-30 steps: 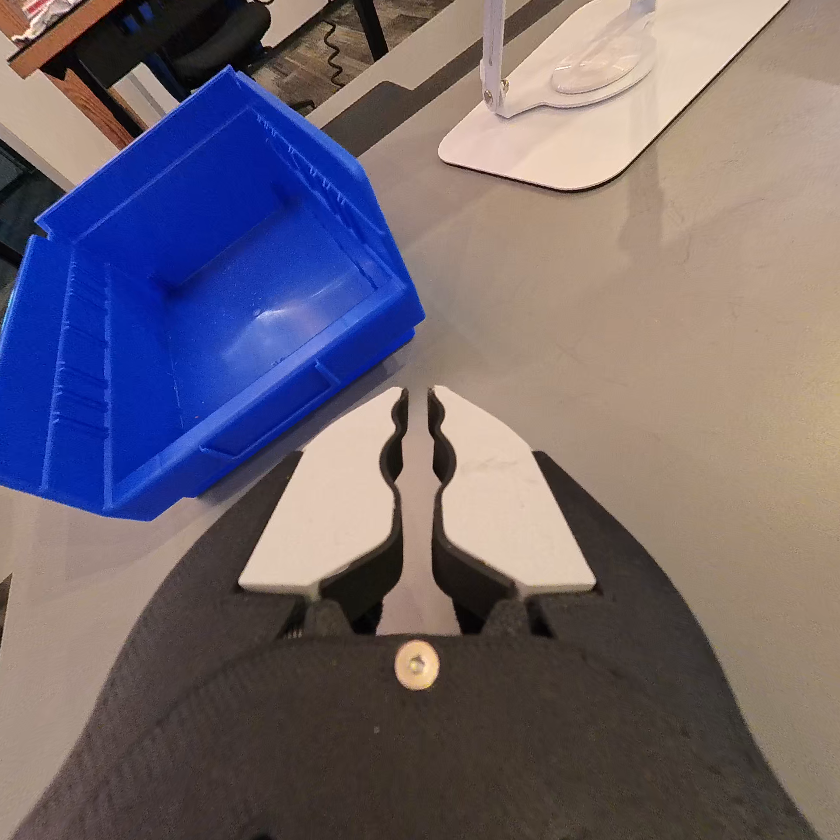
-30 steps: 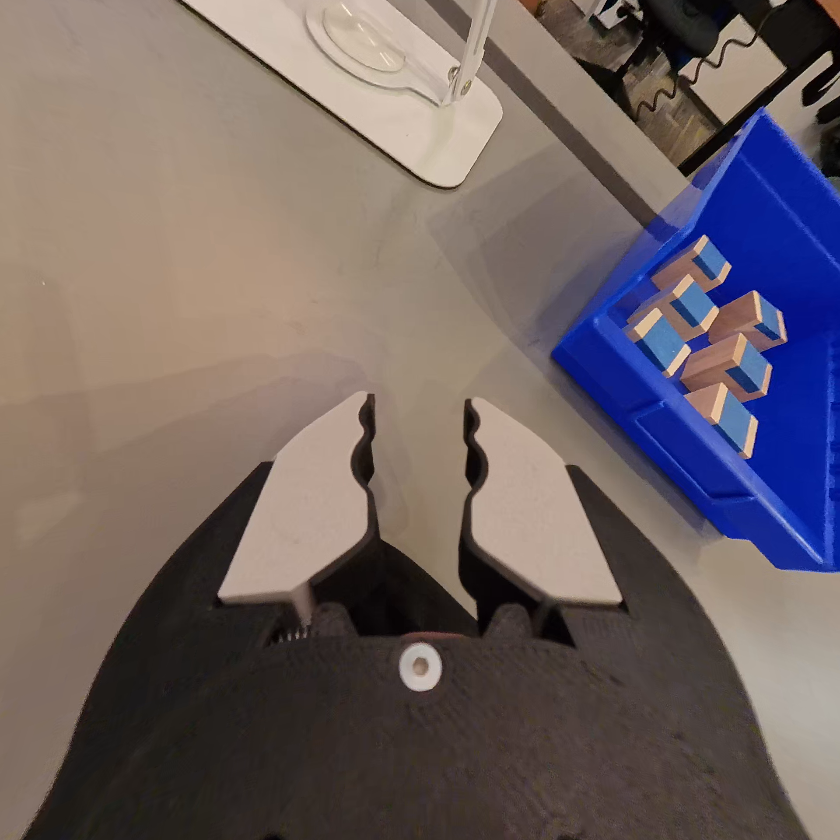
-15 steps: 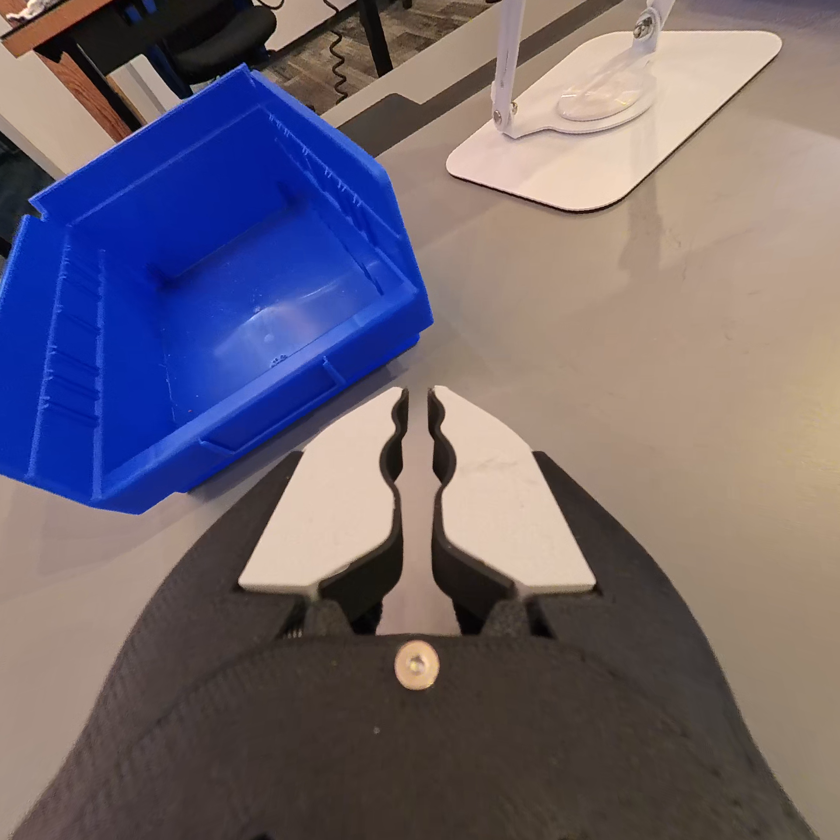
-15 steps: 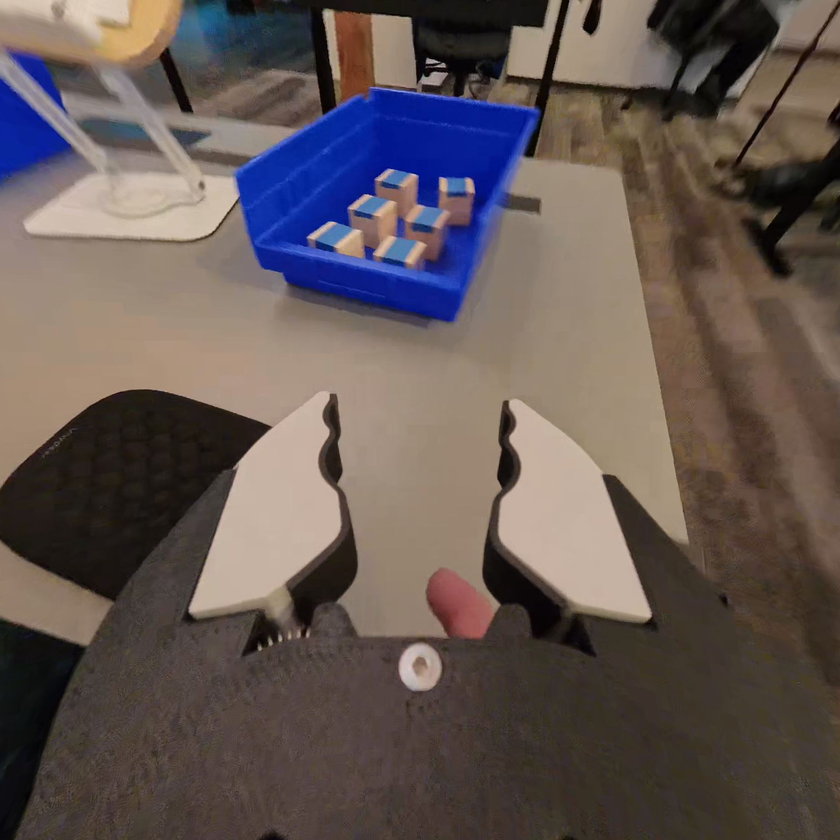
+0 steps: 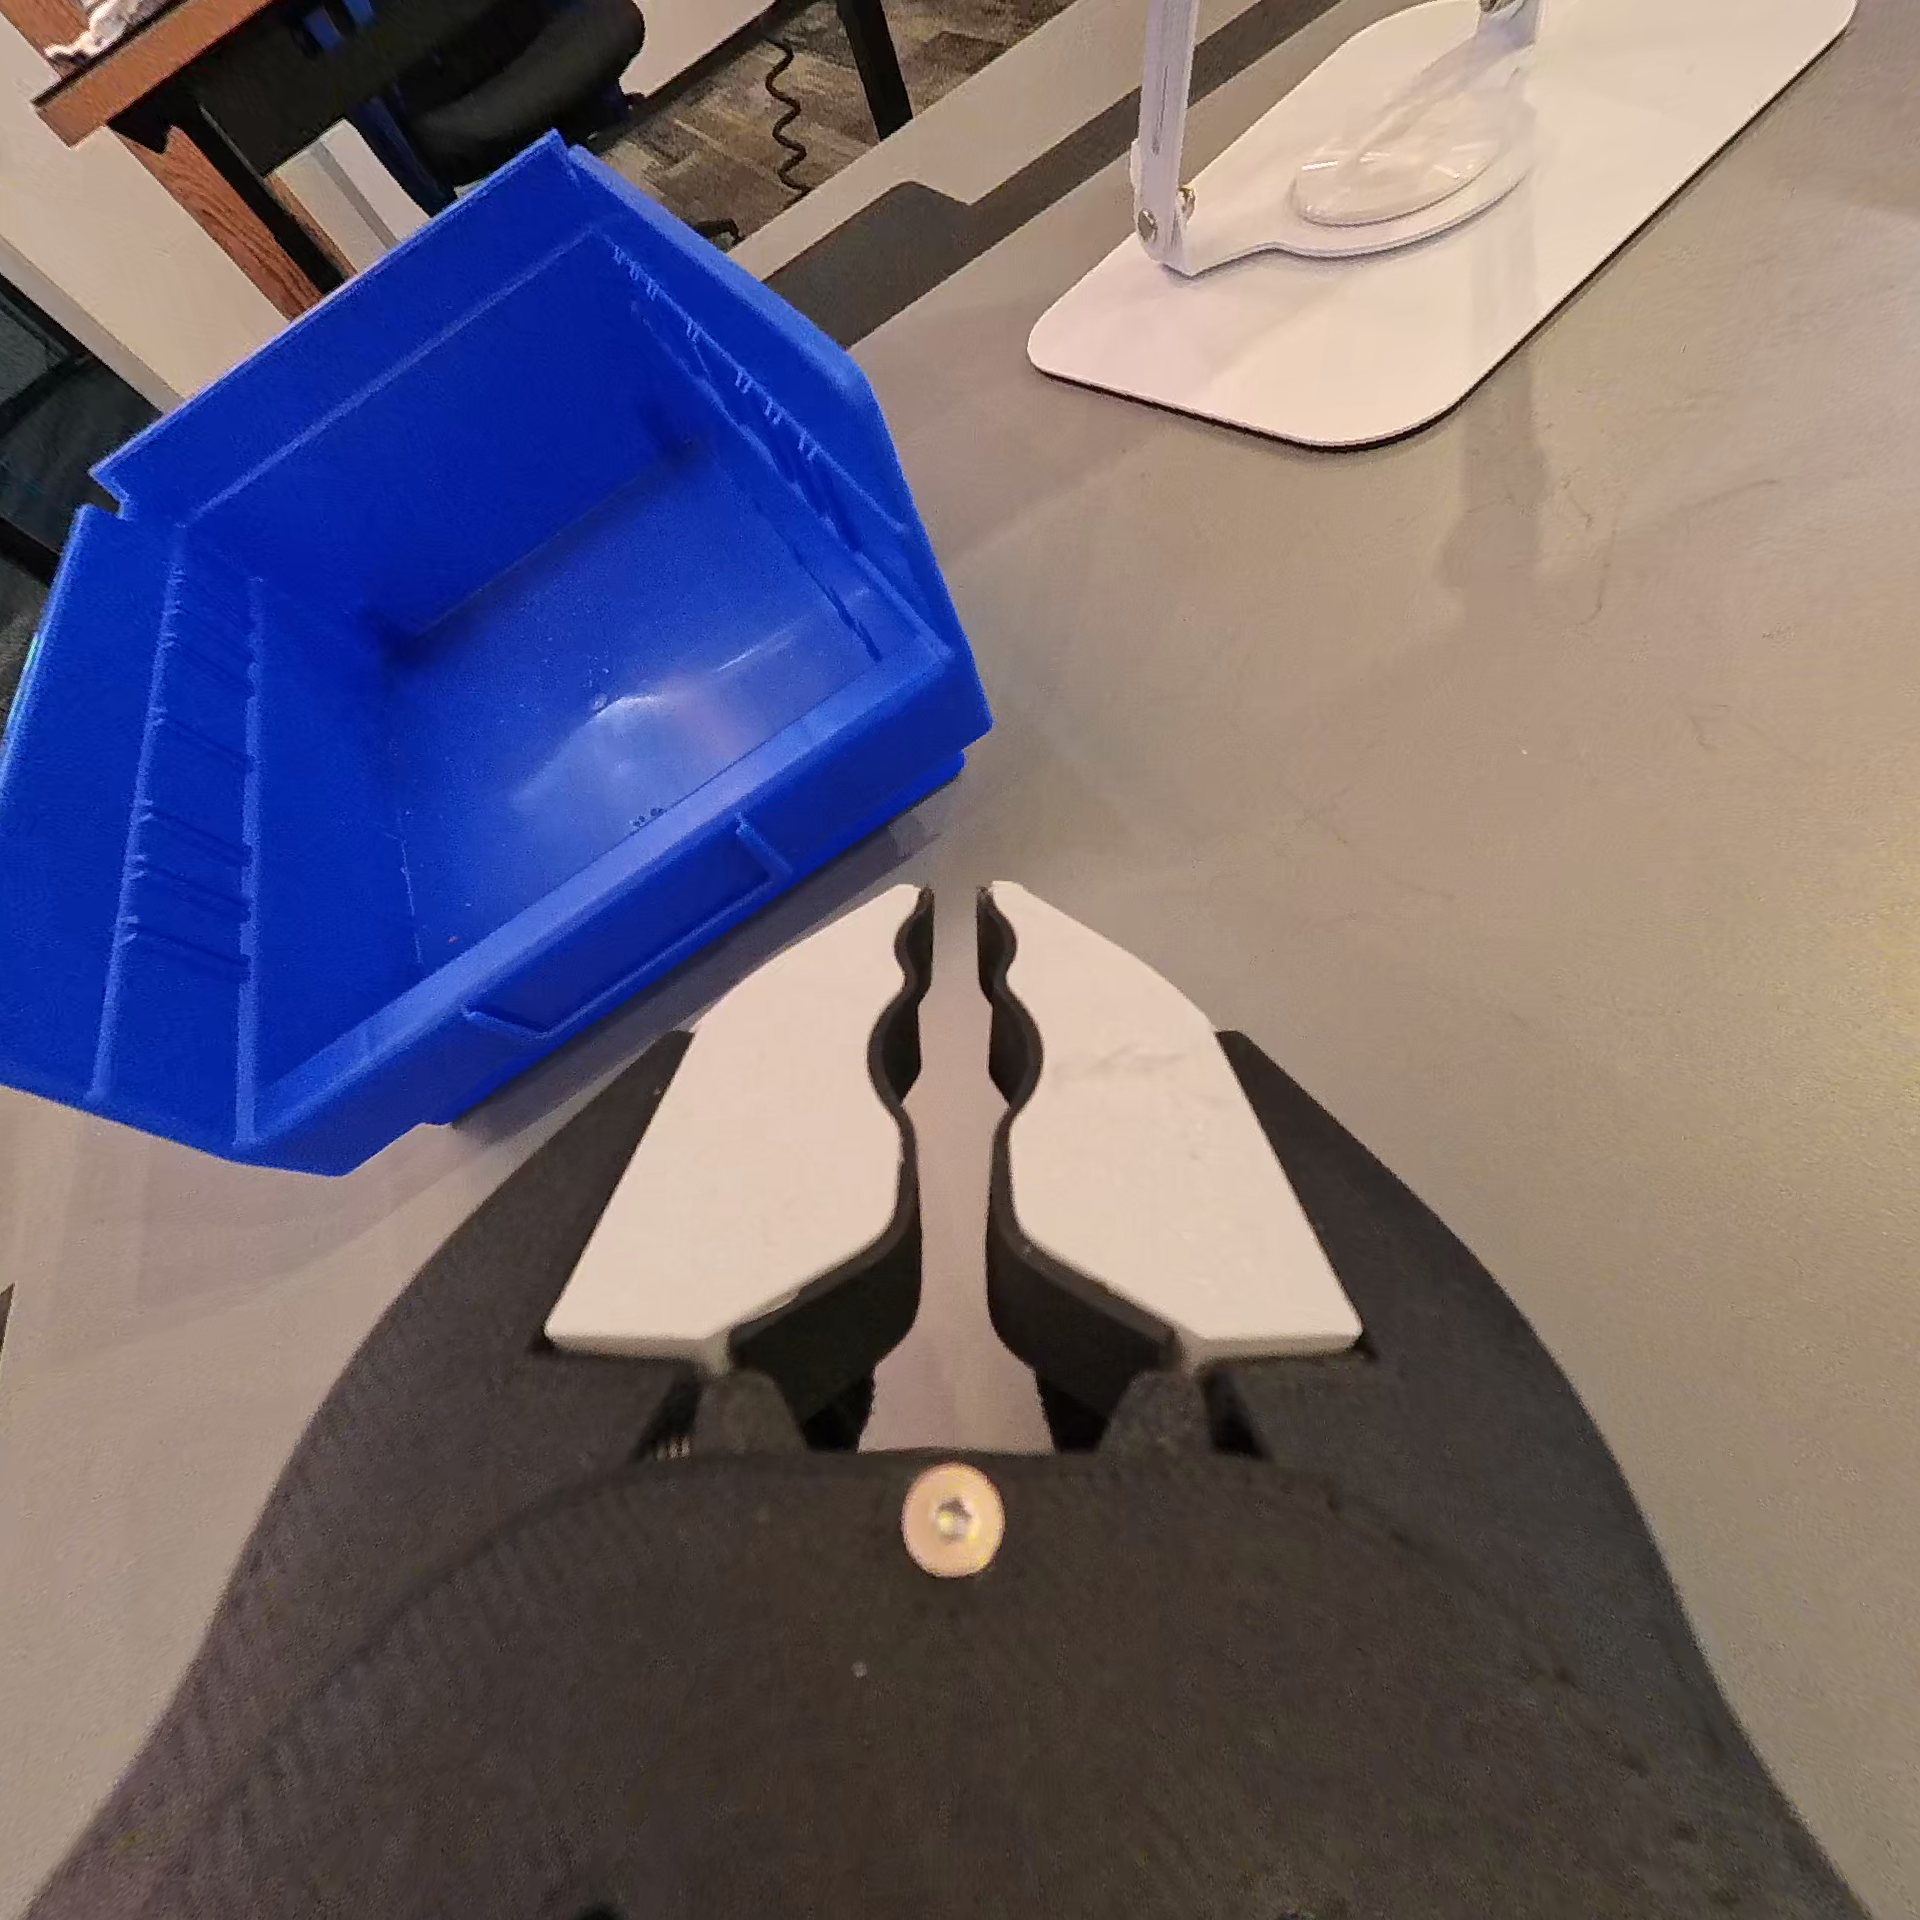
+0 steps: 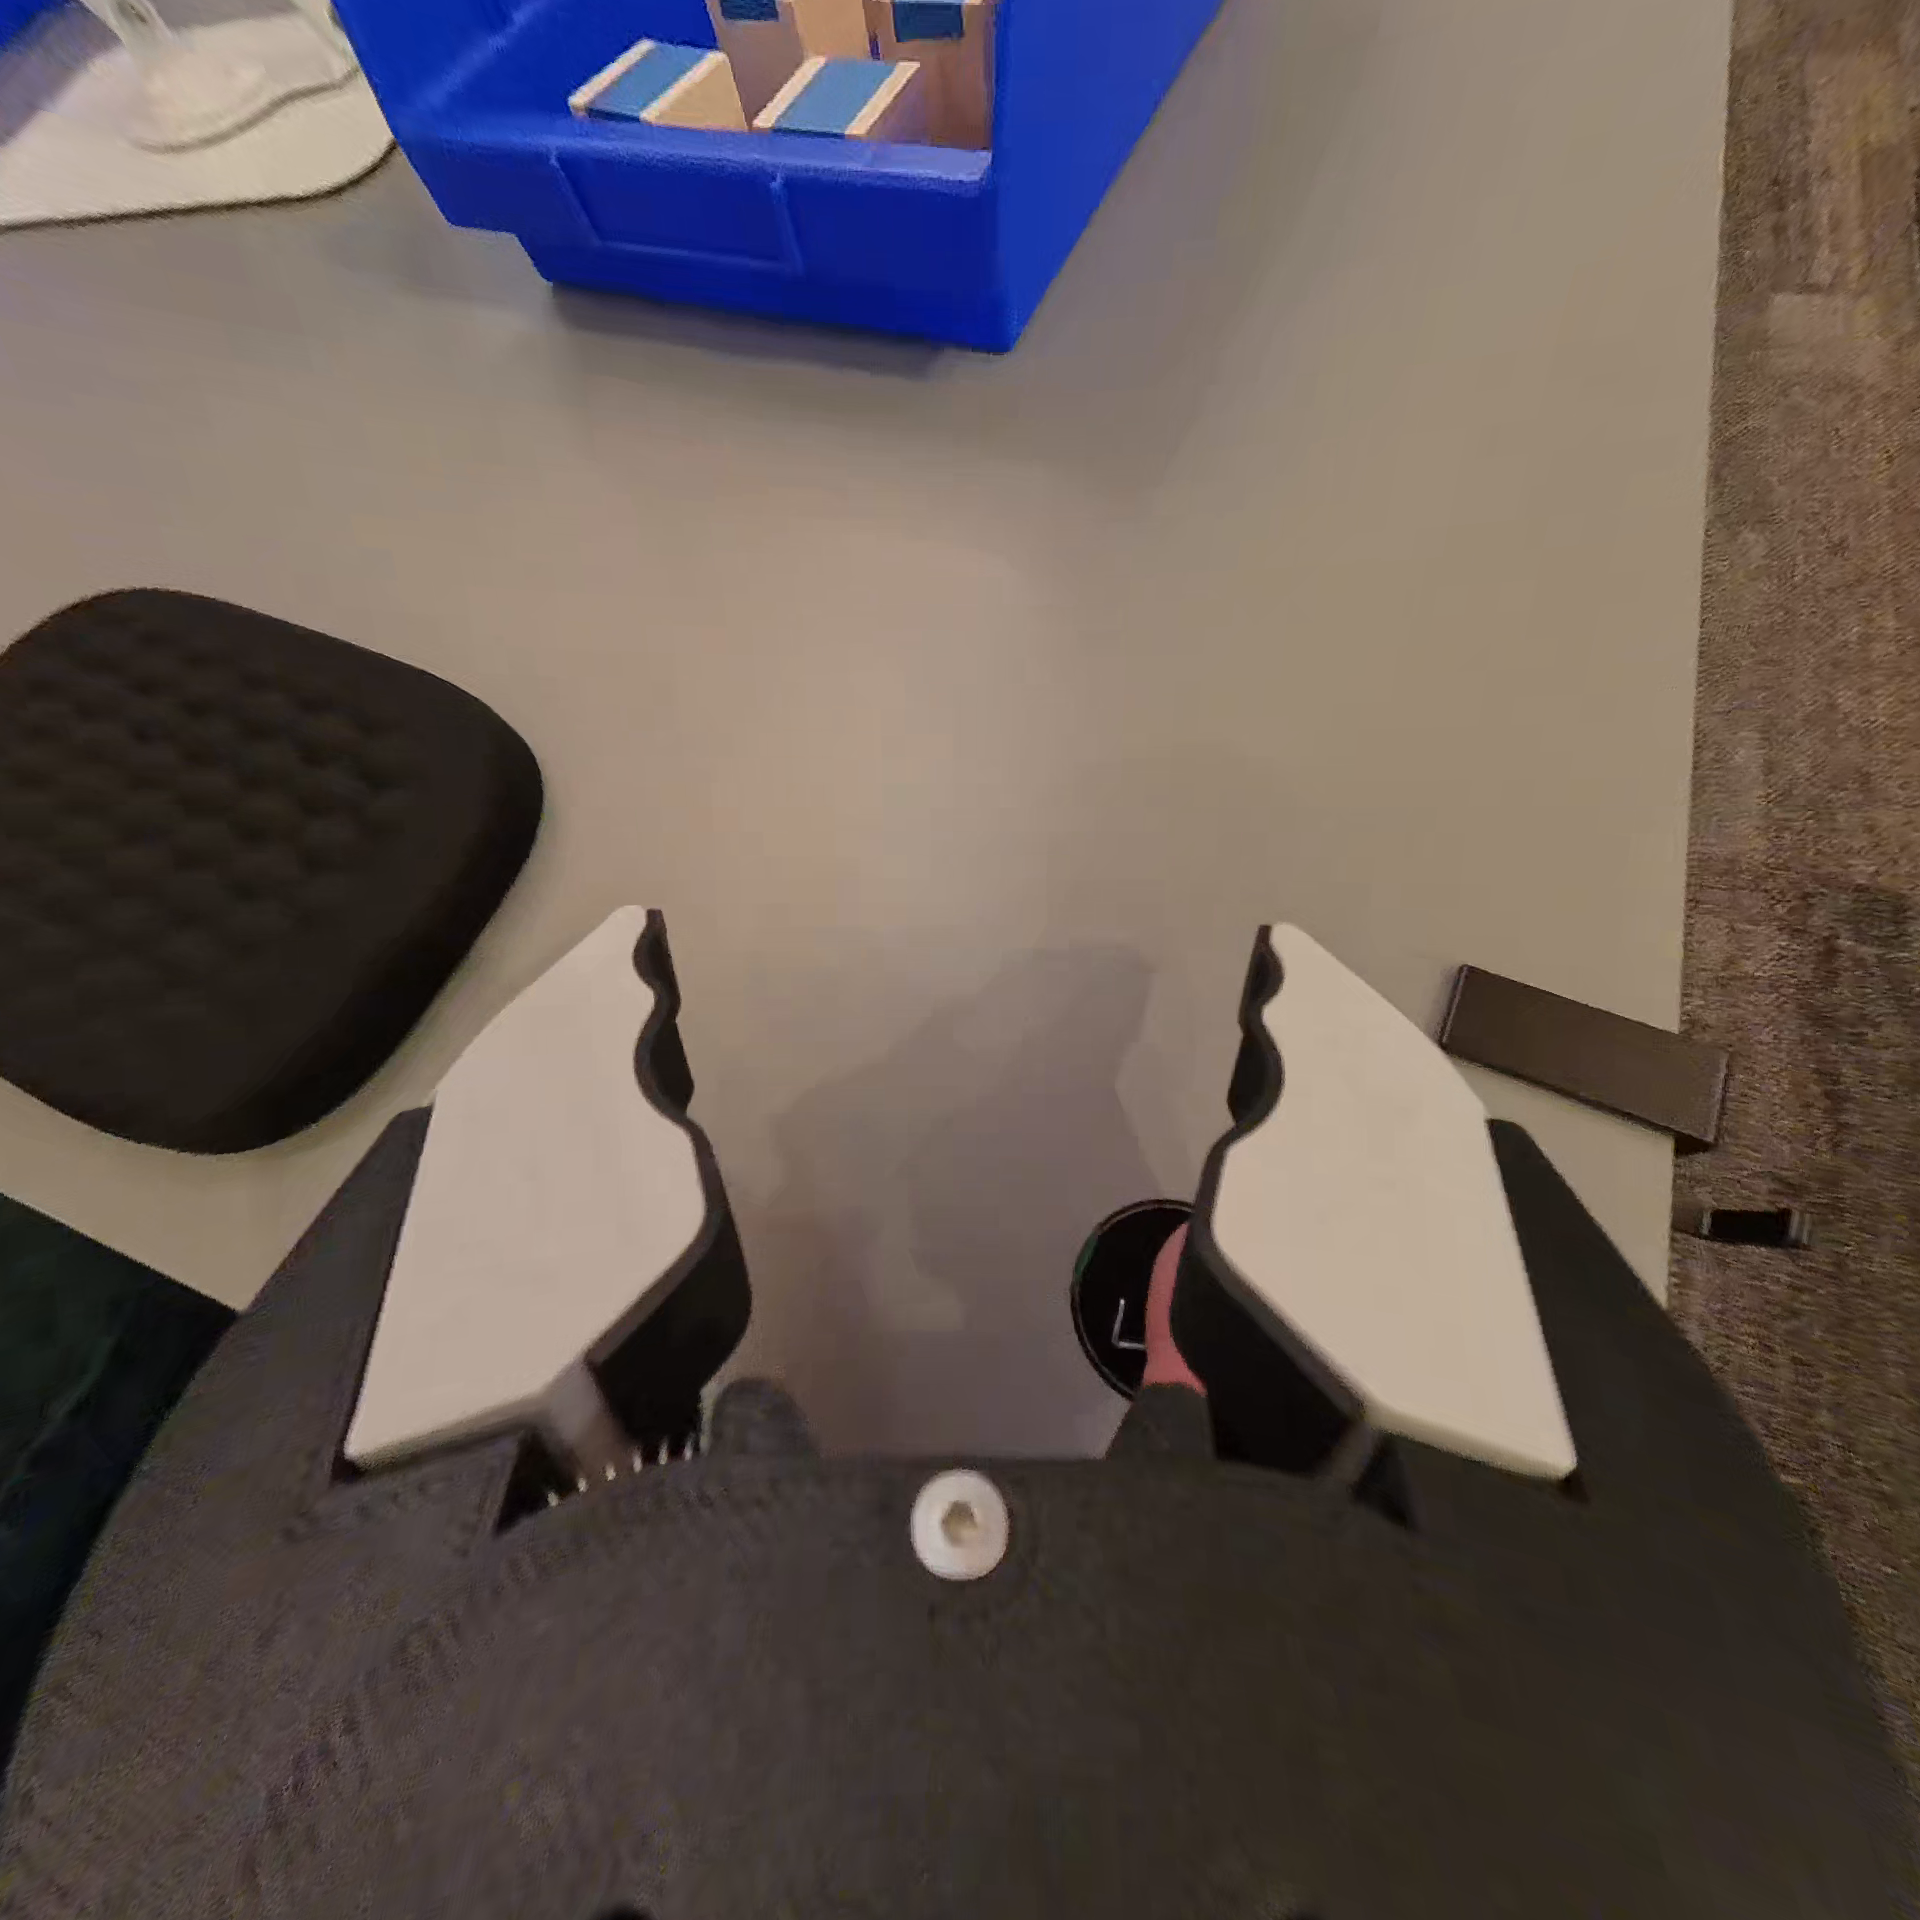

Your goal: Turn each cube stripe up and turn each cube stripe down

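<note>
The left gripper (image 5: pixel 956 899) has its fingers nearly together on nothing beside an empty blue plastic bin (image 5: pixel 312 831), while the right gripper (image 6: pixel 956 925) is wide apart, far from the blue-striped wooden cubes (image 6: pixel 831 94) in another blue bin (image 6: pixel 727 229).

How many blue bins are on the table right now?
2. An empty bin sits ahead-left of the left claw; a bin holding striped cubes sits beyond the open right claw.

Office setting: grey worktop (image 5: pixel 1455 831), wooden desk (image 5: pixel 156 114) and black office chair (image 5: pixel 520 62) behind, grey carpet flooring (image 6: pixel 1818 520).
</note>
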Demonstrator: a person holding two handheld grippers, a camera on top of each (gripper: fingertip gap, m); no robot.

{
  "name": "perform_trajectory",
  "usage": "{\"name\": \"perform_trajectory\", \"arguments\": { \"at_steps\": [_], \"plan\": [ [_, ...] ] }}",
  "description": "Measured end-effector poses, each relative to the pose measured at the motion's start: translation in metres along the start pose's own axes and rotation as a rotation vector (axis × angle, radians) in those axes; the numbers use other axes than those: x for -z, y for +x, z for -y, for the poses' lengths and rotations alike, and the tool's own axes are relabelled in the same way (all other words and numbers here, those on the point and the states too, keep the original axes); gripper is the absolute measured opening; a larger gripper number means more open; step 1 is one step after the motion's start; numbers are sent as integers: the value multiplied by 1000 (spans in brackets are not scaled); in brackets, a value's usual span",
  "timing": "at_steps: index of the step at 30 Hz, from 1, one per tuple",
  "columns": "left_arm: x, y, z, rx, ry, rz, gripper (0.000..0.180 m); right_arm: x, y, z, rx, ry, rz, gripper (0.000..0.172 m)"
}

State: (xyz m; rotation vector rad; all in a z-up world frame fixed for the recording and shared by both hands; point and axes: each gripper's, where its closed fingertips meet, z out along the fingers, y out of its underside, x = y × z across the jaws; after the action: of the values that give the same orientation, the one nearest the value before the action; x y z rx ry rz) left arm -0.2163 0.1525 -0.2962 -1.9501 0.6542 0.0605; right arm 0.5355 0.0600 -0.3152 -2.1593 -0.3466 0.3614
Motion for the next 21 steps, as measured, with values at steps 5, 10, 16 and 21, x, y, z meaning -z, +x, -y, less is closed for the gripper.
{"name": "perform_trajectory", "arguments": {
  "at_steps": [5, 10, 16, 21],
  "plan": [
    [-1, 1, -1, -13, -11, 1, 8, -11, -2, -13, 105, -103, -75, 115],
    [0, 1, 0, -11, -4, 4, 7, -15, 2, -20, 140, -150, -154, 122],
    [0, 1, 0, -16, -8, 3, 8, -17, 1, -30, 92, -220, -145, 120],
    [2, 0, 1, -3, 7, 4, 8, -14, 7, -31, 43, -189, -151, 113]
  ]
}}
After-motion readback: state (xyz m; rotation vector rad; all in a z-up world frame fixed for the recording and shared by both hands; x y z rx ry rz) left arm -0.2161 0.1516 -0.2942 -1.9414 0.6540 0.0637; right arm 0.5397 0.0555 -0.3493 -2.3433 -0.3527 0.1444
